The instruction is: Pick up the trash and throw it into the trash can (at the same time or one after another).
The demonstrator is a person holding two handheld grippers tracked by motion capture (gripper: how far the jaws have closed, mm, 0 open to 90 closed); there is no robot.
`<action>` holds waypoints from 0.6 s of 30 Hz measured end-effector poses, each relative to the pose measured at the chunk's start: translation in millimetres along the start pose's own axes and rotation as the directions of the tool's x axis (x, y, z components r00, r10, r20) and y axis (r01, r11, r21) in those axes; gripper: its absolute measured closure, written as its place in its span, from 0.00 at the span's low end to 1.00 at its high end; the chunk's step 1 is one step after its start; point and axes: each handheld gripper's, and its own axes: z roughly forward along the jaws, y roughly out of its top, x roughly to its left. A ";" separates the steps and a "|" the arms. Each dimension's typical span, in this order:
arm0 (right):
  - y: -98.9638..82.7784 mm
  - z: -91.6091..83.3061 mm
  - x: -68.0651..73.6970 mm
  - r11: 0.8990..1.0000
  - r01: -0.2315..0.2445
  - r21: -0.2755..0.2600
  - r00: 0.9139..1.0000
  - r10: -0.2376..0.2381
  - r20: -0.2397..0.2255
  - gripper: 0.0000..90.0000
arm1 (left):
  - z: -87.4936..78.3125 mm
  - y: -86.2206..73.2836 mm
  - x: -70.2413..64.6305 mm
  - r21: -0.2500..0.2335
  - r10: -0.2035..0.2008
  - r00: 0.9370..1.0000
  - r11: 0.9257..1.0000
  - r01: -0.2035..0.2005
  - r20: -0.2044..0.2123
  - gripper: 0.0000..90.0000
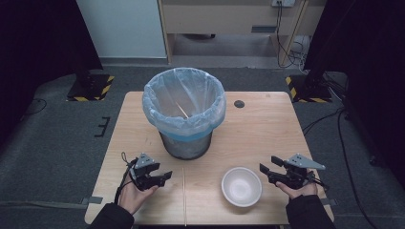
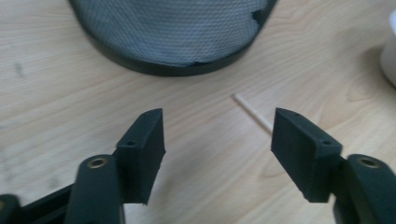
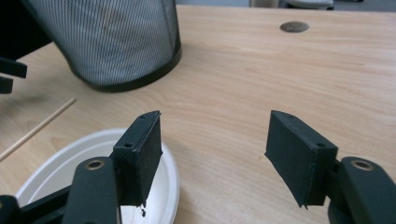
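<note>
Left gripper [image 2: 218, 135]: jaws part open, nothing held. The wooden stick [image 2: 254, 113] lies flat on the table [image 1: 267, 124], tip at your 1 o'clock, its near end hidden behind the right-hand pad. Swing toward 1 o'clock to centre the stick between the pads, drop until they graze the wood, then close slowly; it's thin and likely to roll. The bin [image 1: 184, 112] sits at 12. Right gripper [image 3: 214, 154]: wide open, empty, hovering by the white bowl [image 3: 60, 163] at its 8 o'clock. Keep it clear.
</note>
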 end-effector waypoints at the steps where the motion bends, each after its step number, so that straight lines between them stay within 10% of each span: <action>1: -0.5 0.4 0.7 1.000 0.001 0.004 1.000 -0.001 -0.003 0.41 | 1.4 0.1 -4.6 0.012 0.003 1.000 1.000 -0.003 0.003 0.40; 18: -5.6 11.0 8.5 0.996 0.029 0.084 0.998 -0.025 -0.051 0.48 | 28.8 -5.6 -52.5 0.140 -0.022 1.000 0.990 0.021 0.008 0.46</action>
